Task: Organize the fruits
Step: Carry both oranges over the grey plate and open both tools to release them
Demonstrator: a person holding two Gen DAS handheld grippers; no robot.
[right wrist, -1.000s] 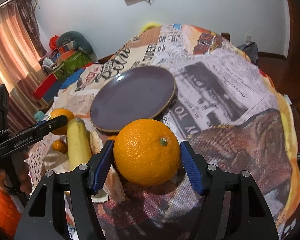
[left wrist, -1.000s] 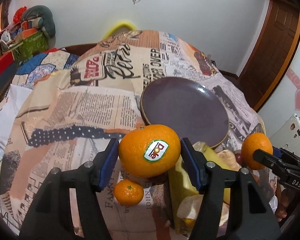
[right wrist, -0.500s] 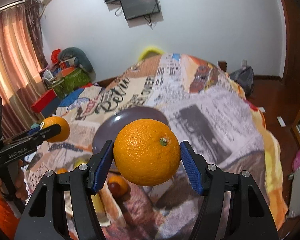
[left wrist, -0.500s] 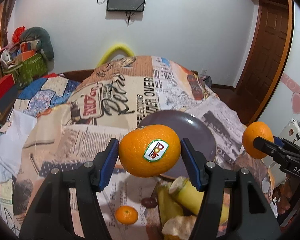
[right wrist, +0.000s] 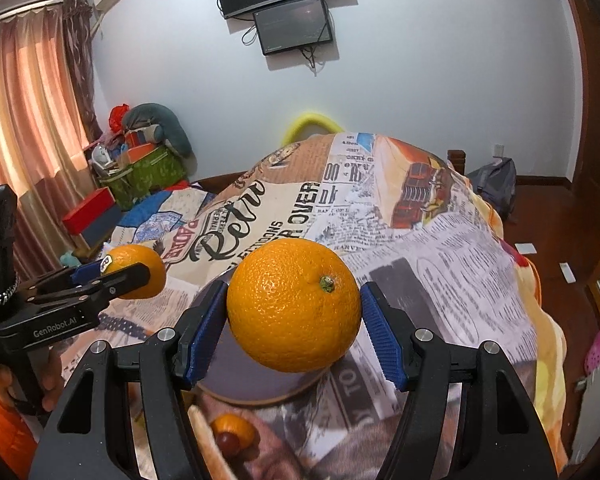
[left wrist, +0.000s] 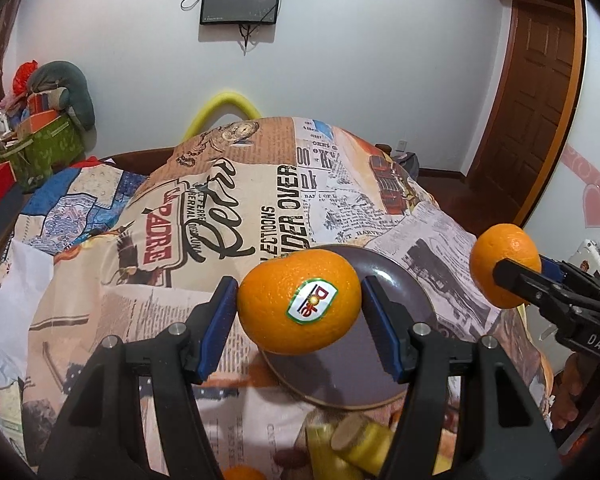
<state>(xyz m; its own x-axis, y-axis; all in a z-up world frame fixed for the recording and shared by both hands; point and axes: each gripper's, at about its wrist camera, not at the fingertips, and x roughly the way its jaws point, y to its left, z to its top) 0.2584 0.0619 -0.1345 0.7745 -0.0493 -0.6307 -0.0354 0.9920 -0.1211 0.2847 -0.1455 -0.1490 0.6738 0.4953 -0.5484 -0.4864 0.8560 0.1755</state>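
Observation:
My left gripper [left wrist: 298, 297] is shut on a big orange with a Dole sticker [left wrist: 300, 300], held in the air over the near rim of a purple plate [left wrist: 396, 292]. My right gripper [right wrist: 294, 306] is shut on a second big orange [right wrist: 288, 312], also above the plate [right wrist: 268, 386]. Each gripper shows in the other's view: the right one [left wrist: 514, 276] at the right edge with its orange [left wrist: 496, 252], the left one [right wrist: 138, 276] at the left with its orange [right wrist: 148, 266]. Below lie bananas [left wrist: 360, 444] and a small tangerine [right wrist: 232, 426].
The plate rests on a bed under a newspaper-print cover [left wrist: 236, 216]. Boxes and cushions [right wrist: 140, 160] pile up at the far left by the curtain. A wooden door [left wrist: 528, 120] stands right, screens [right wrist: 292, 28] hang on the wall, and a backpack [right wrist: 494, 184] sits on the floor.
Both grippers have risen with their oranges still held. The plate and the fruit pile have slid lower in both views, and more of the wall and screens shows.

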